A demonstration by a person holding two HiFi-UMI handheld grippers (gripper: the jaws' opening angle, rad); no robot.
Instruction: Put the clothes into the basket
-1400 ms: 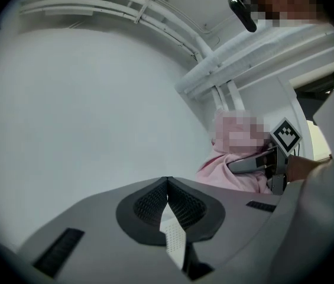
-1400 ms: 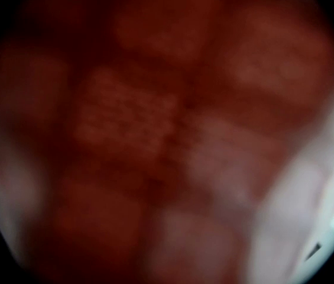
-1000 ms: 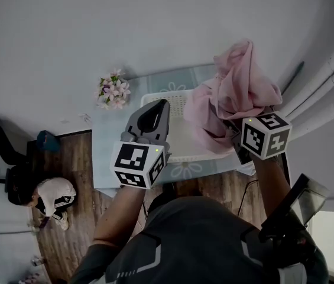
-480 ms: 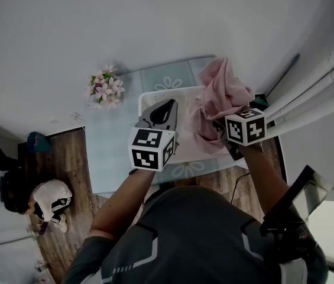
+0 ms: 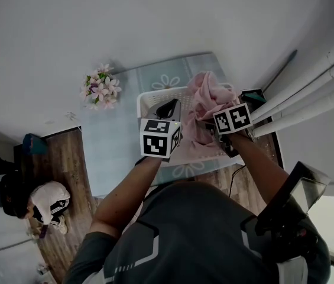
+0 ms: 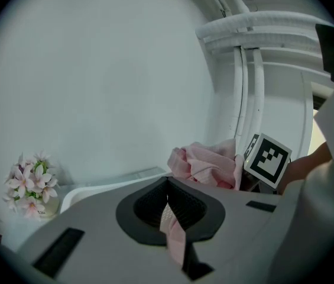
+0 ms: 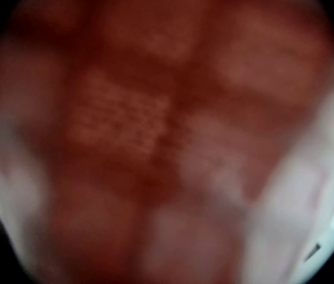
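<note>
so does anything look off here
A pink cloth strip is pinched in the shut left tool, and the pink garment over the basket smothers the right tool, blurring its view completely.

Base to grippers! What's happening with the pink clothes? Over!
Left gripper shut on pink cloth. Right gripper buried in it, jaws unseen. Cloth bunched over white basket. No blocker seen.

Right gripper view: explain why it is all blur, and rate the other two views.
Right gripper view: cloth covers the lens, reddish, wholly out of focus. Left gripper view: sharp, fisheye bends the pipes, corners black. Head view: dim, sharp, wide-angle curved.
</note>
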